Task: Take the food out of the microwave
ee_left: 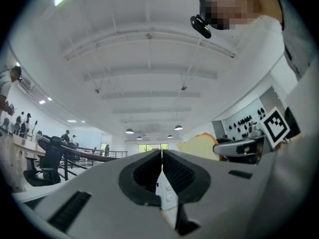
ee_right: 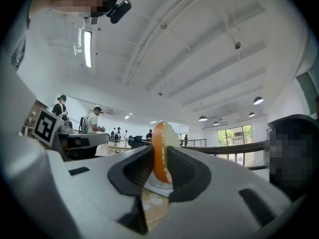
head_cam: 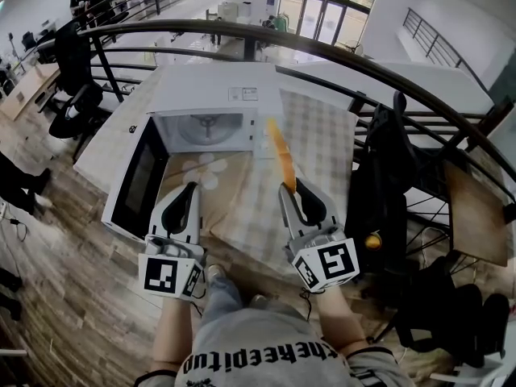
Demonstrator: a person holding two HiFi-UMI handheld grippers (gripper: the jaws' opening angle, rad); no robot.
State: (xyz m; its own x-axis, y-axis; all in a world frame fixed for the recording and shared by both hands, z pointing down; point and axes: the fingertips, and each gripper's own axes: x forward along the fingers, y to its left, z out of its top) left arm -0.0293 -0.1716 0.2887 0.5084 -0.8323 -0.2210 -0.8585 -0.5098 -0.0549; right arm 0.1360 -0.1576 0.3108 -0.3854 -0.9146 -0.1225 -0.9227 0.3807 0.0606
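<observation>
A white microwave stands on the table with its door swung open to the left; its chamber shows only the bare turntable. My right gripper is shut on a slice of orange-crusted bread and holds it on edge in front of the microwave, right of the opening. In the right gripper view the bread stands upright, pinched between both pads. My left gripper hovers before the open chamber, shut and empty. In the left gripper view its jaws meet, with the bread off to the right.
A checked cloth covers the table right of the microwave. A curved black railing runs behind it. A black chair with bags stands close on the right. Office chairs and people are far left.
</observation>
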